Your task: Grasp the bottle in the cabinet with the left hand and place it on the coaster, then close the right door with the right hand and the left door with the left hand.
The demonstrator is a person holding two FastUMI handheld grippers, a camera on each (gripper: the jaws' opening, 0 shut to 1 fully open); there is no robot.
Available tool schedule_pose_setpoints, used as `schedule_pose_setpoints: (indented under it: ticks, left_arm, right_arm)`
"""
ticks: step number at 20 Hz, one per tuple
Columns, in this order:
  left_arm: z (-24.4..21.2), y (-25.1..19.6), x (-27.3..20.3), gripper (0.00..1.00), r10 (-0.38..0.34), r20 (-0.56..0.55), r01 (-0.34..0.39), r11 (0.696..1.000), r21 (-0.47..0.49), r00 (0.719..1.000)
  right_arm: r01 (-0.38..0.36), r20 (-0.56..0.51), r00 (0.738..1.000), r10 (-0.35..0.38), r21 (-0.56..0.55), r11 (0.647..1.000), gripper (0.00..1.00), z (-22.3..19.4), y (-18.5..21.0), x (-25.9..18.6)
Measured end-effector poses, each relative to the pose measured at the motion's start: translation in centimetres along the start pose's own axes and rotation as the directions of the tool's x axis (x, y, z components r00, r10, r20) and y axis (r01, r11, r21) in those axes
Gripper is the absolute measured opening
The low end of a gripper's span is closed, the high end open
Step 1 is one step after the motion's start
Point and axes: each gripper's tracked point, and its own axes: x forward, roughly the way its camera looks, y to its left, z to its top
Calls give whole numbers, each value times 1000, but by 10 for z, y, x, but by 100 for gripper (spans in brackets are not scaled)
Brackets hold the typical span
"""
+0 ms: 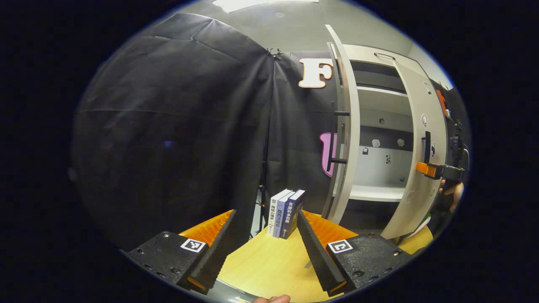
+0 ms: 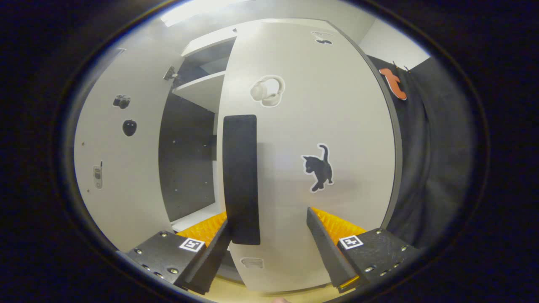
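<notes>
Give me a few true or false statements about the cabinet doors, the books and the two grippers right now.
1. Both cabinet doors are shut. False: the left door and the right door stand open, with shelves visible between them.
2. Three books stand upright on the wooden table. True.
3. The left gripper holds a bottle. False: its jaws are open and empty.
4. The right gripper is at the right door, jaws open, near the dark handle. True.
5. A cat sticker is on the right door. True.
</notes>
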Motion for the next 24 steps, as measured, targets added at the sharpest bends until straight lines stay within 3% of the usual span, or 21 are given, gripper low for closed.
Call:
schedule_pose_setpoints:
  ticks: [3,4,6,7,8,10,12,15,19,20,21,23,24]
  left_arm:
    - [12,-12,16,90,-65,9,65,998,-13,998]
    - [13,-15,21,85,-84,4,84,996,-19,996]
    - [17,-23,32,90,-128,-8,128,991,-48,992]
    - [20,-27,37,85,-152,-10,151,987,-64,988]
    - [24,-31,43,90,-175,-13,174,982,-77,984]
    - [36,-37,53,90,-219,2,218,972,-85,976]
    - [48,-45,60,85,-268,15,268,961,-73,963]
    - [56,-56,69,90,-338,22,338,940,-48,941]
    - [63,-64,77,90,-385,35,385,923,1,922]
    - [66,-67,79,85,-397,40,396,918,14,917]
    - [69,-69,82,90,-404,49,403,915,24,914]
    - [70,-76,85,90,-429,41,428,903,43,902]
    - [69,-79,87,85,-438,38,436,899,47,898]
  right_arm:
    - [62,18,998,-62,0,998,97,0,-1,3]
    - [78,24,997,-78,0,997,100,0,-1,4]
    - [104,32,994,-104,-2,995,100,-1,-1,5]
    - [116,33,993,-115,-2,993,100,-1,-1,5]
    - [125,34,992,-125,-3,992,100,0,-1,6]
    - [141,35,989,-140,-1,990,100,-1,-1,6]
    - [153,35,988,-153,-4,988,100,-1,-1,8]
    - [168,35,985,-168,-6,986,100,-1,-1,8]
    - [168,44,985,-168,0,986,97,-1,-1,8]
    - [169,42,985,-168,3,986,100,-2,-1,8]
    - [169,44,985,-169,5,986,100,-2,-1,8]
    - [168,40,985,-168,6,986,100,-2,-1,8]
    - [168,38,985,-168,7,986,100,-2,-1,8]
